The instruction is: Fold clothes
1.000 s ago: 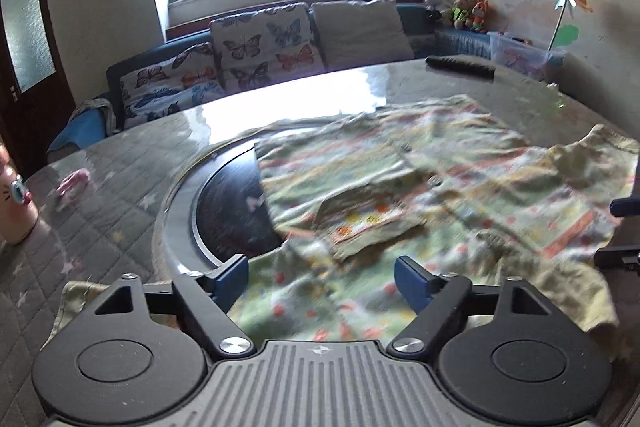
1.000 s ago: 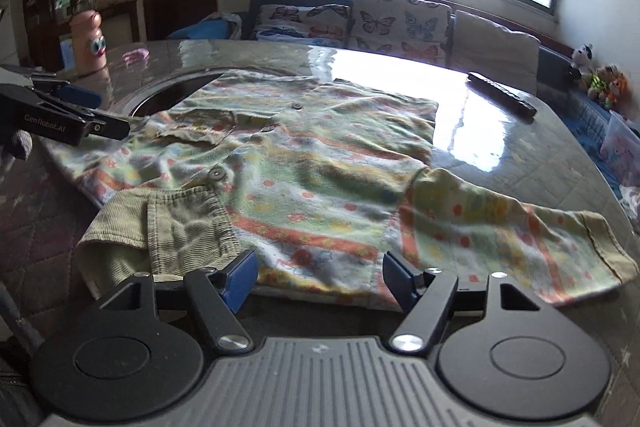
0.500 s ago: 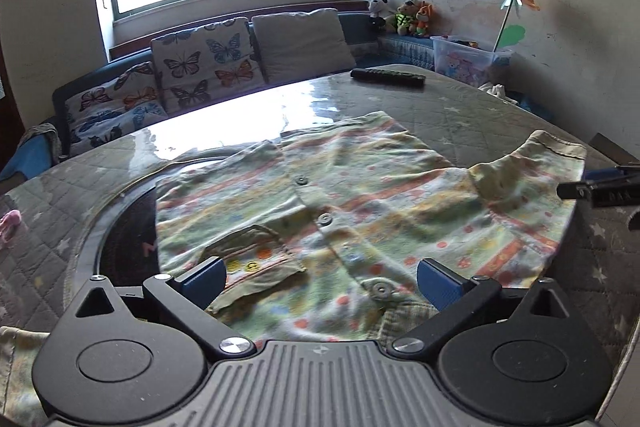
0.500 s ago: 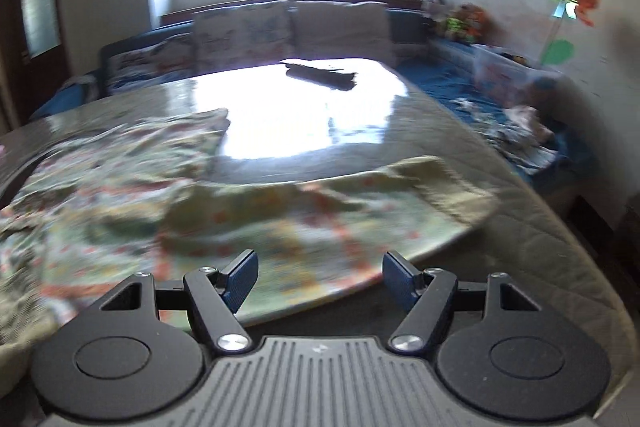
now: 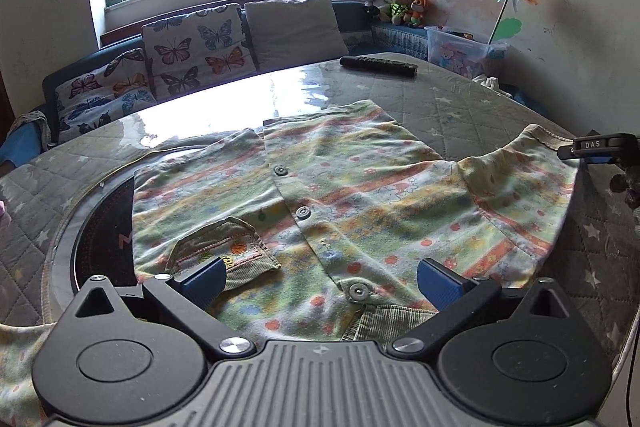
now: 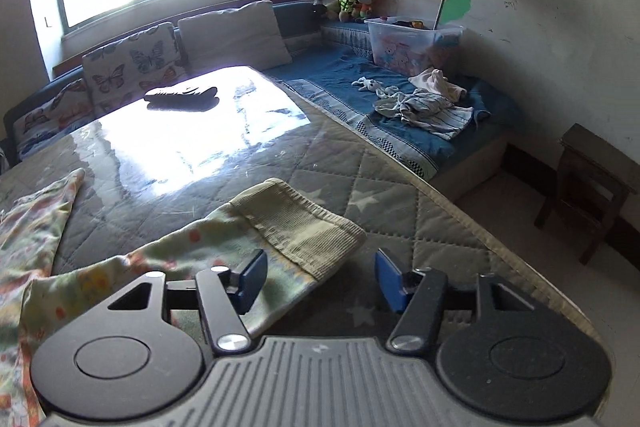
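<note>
Barely begun: shirt [image 5: 344, 195] spread flat, unfolded; left gripper [image 5: 320, 277] and right gripper [image 6: 318, 279] both released, right poised at sleeve cuff [image 6: 296, 223].

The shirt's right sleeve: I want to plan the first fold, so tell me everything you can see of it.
The sleeve is soft pale yellow-green cloth printed with orange dots, ending in a plain ribbed cuff. It lies stretched out flat on the quilted table cover, cuff near the table's edge, slightly wrinkled. The open right gripper straddles its end, with the left finger over the cloth and the right finger beside the cuff; nothing grips it.
</note>
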Demonstrator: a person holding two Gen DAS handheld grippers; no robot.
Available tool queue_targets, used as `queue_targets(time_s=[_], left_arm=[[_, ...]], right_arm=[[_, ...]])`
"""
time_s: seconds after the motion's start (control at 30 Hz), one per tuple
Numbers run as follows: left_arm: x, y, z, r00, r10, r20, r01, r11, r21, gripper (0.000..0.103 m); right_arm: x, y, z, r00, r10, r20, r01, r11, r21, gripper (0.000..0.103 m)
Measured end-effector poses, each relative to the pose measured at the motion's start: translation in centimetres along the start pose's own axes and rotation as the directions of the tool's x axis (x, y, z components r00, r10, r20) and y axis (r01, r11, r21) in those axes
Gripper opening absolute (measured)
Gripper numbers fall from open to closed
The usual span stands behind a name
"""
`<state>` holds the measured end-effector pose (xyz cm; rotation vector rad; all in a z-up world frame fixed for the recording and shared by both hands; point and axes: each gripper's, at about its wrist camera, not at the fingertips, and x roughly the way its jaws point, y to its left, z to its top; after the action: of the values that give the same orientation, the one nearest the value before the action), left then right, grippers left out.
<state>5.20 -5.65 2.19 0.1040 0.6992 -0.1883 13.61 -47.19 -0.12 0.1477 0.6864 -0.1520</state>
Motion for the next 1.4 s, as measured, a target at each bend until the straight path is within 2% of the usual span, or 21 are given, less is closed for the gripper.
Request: queue_targets(time_s=[0.07, 0.13, 0.17, 0.23, 0.33, 0.5, 0.63, 0.77, 1.03, 1.17, 1.2, 1.4], left_arm=[[0.1, 0.0, 0.0, 1.000, -0.002, -0.003, 0.002, 1.000, -0.001, 0.103], [0.2, -0.1, 0.0, 1.000, -0.003, -0.005, 0.003, 1.000, -0.001, 0.103], [0.2, -0.1, 0.0, 1.000, -0.003, -0.006, 0.003, 1.000, -0.001, 0.103], [0.2, 0.0, -0.1, 1.000, -0.002, -0.007, 0.002, 1.000, -0.003, 0.103], [0.0, 0.1, -0.2, 1.000, 0.002, -0.006, -0.002, 1.000, -0.004, 0.103], [-0.1, 0.6, -0.3, 1.000, 0.012, -0.005, -0.012, 1.000, -0.013, 0.103], [-0.3, 1.1, -0.5, 1.000, 0.022, -0.004, -0.022, 0.999, -0.024, 0.103], [-0.6, 1.7, -0.9, 0.999, 0.033, -0.004, -0.033, 0.999, -0.040, 0.103], [-1.9, 3.0, -2.0, 0.999, 0.053, 0.014, -0.051, 0.996, -0.074, 0.103], [-2.6, 3.8, -2.5, 0.997, 0.069, 0.021, -0.066, 0.993, -0.097, 0.103], [-2.8, 4.1, -2.7, 0.997, 0.075, 0.022, -0.072, 0.992, -0.103, 0.103], [-3.7, 6.0, -3.4, 0.993, 0.118, 0.028, -0.112, 0.983, -0.144, 0.103]], right_arm=[[0.2, 0.1, 0.0, 1.000, -0.002, 0.003, 0.002, 1.000, -0.003, 0.053], [0.4, 0.4, 0.1, 1.000, -0.015, 0.006, 0.015, 1.000, -0.012, 0.039], [0.4, 0.4, 0.2, 1.000, -0.016, 0.008, 0.016, 1.000, -0.011, 0.035], [0.2, 0.3, 0.3, 1.000, 0.005, 0.013, -0.005, 1.000, 0.009, 0.018], [-0.4, 0.4, 0.5, 0.999, 0.019, 0.033, -0.020, 1.000, 0.023, 0.005], [-3.1, 1.5, 1.2, 0.992, 0.088, 0.095, -0.089, 0.996, 0.006, 0.004], [-6.0, 3.4, 2.3, 0.971, 0.192, 0.141, -0.190, 0.981, -0.029, 0.004], [-8.7, 6.1, 3.2, 0.936, 0.304, 0.176, -0.293, 0.952, -0.085, 0.004], [-13.4, 13.1, 3.5, 0.828, 0.532, 0.180, -0.485, 0.839, -0.246, 0.004], [-14.5, 16.4, 2.9, 0.779, 0.610, 0.143, -0.553, 0.777, -0.302, 0.004], [-14.7, 17.8, 2.4, 0.760, 0.638, 0.120, -0.578, 0.749, -0.325, 0.004], [-15.2, 22.8, -0.3, 0.700, 0.714, 0.004, -0.659, 0.648, -0.382, 0.004]])
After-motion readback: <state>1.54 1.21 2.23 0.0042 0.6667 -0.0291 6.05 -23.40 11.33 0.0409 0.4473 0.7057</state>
